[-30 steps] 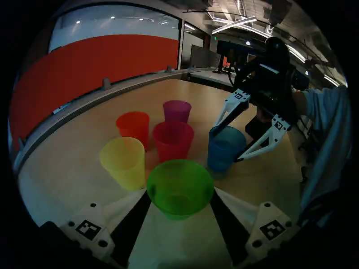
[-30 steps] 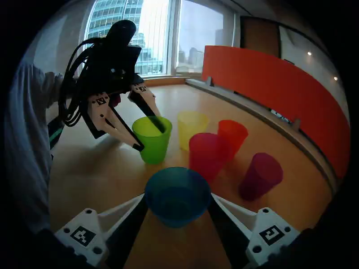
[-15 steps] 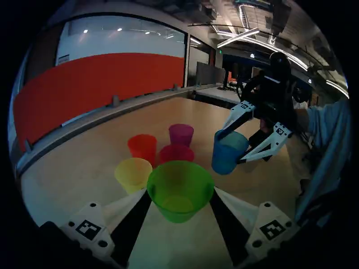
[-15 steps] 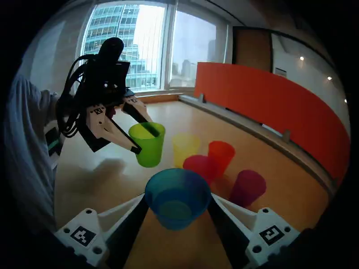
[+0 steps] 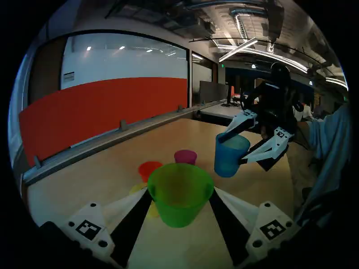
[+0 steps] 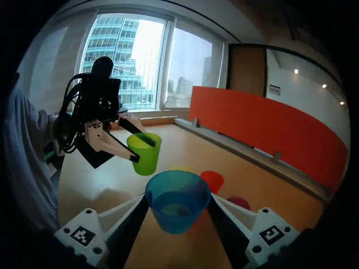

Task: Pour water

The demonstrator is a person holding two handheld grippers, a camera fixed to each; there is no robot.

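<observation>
Both cups hang above the wooden table. The left gripper pinches the green plastic cup by its sides, and the right gripper pinches the blue plastic cup, which seems to hold water. Both cups look light, thin and squeezable, so a gentle mid-wall grip suits them.

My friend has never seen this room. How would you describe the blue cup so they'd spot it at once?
Find the long wooden table beside the orange wall. Two cups are held up above it, each in a white gripper. Yours is the blue cup in the right gripper: the other one held up is the green cup, and no cup on the table is blue.
</observation>
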